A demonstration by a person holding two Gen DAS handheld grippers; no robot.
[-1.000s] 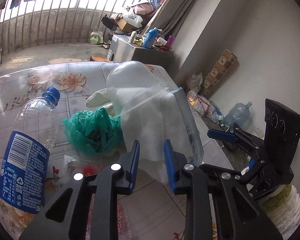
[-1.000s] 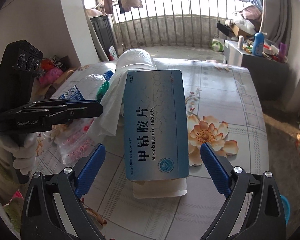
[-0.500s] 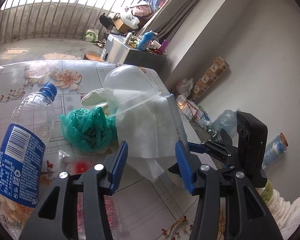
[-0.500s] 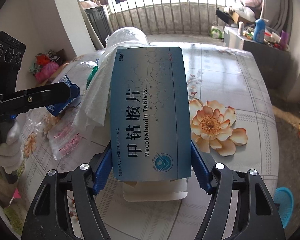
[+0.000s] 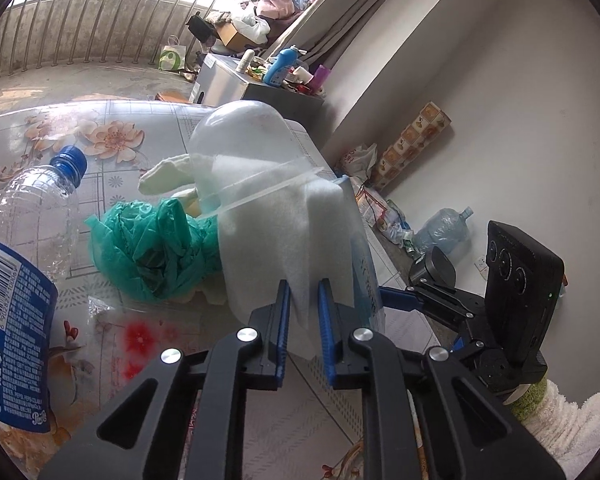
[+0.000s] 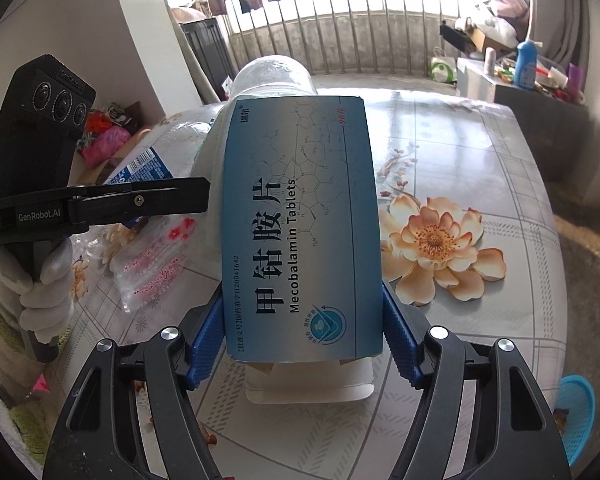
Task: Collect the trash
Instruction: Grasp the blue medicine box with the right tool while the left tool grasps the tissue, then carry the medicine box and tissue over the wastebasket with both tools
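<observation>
Two grippers work the same heap of rubbish on a glossy table printed with orange lotus flowers and a grid pattern. Taking the blue cardboard tablet box as landmark, labelled Mecobalamin Tablets: the right gripper clamps its near end between ribbed blue pads, one against each long side. Just left of the box, the left gripper pinches a soft, fibrous white tissue that drapes from a clear domed plastic lid.

Only the left wrist view shows the crumpled green plastic bag left of the tissue, and further left a ribbed clear bottle with blue cap and blue label. Only the right wrist view shows the box's printed face, a white card flap beneath it, a transparent red-printed wrapper and the gloved left hand.

Beyond the box stand a barred balcony railing, a cluttered cabinet and plain walls.
</observation>
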